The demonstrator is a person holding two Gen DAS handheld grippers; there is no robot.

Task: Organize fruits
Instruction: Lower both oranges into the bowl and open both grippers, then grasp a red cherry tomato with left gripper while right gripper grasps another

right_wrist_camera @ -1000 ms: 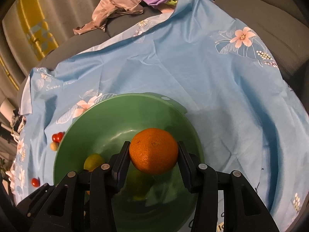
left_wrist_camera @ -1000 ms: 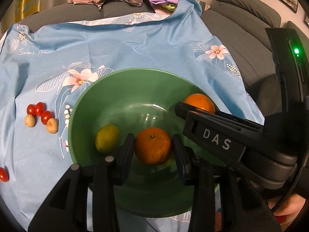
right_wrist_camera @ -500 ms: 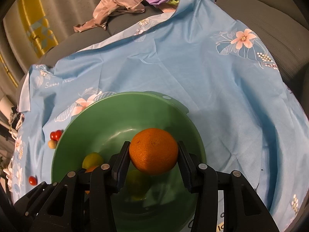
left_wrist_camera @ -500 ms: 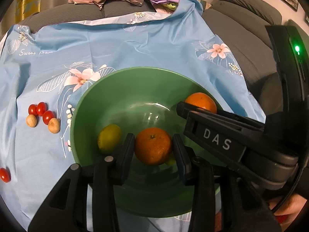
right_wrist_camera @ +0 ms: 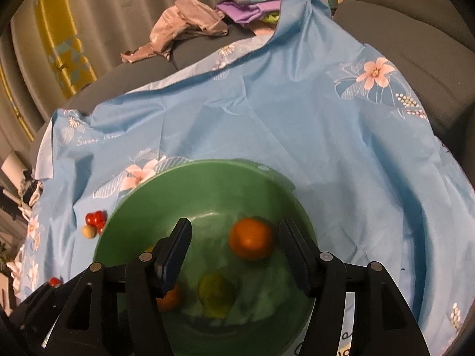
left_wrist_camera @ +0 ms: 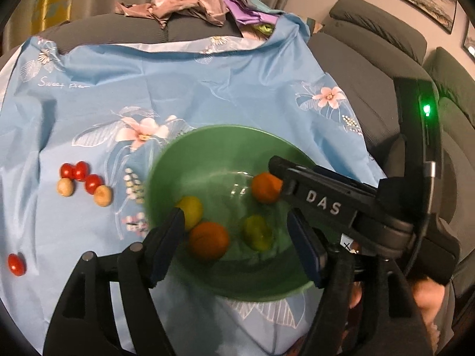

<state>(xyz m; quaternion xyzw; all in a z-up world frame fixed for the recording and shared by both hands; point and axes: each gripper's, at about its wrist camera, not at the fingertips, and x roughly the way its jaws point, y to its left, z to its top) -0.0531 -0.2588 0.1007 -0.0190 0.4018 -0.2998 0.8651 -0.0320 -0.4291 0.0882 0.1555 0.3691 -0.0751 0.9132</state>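
Note:
A green bowl point(left_wrist_camera: 207, 142) sits on a blue flowered cloth; it also shows in the right wrist view point(right_wrist_camera: 207, 175). It holds two oranges point(left_wrist_camera: 208, 244) point(left_wrist_camera: 265, 187), a yellow lemon point(left_wrist_camera: 191, 211) and a green-yellow fruit point(left_wrist_camera: 257, 233). My left gripper point(left_wrist_camera: 237, 243) is open above the bowl, with one orange lying below between its fingers. My right gripper point(right_wrist_camera: 237, 255) is open over the bowl, and the other orange point(right_wrist_camera: 251, 238) lies blurred in the bowl between its fingers. The right gripper's black body crosses the left wrist view.
Several red cherry tomatoes point(left_wrist_camera: 78, 173) and two small tan fruits point(left_wrist_camera: 102, 195) lie on the cloth point(left_wrist_camera: 178, 83) left of the bowl. One tomato point(left_wrist_camera: 15, 264) lies apart at the left edge. Crumpled clothes point(left_wrist_camera: 190, 6) lie on the grey sofa behind.
Both grippers have opened. The two oranges they held now lie in the bowl, one still blurred. The left gripper has pulled back and up a little.

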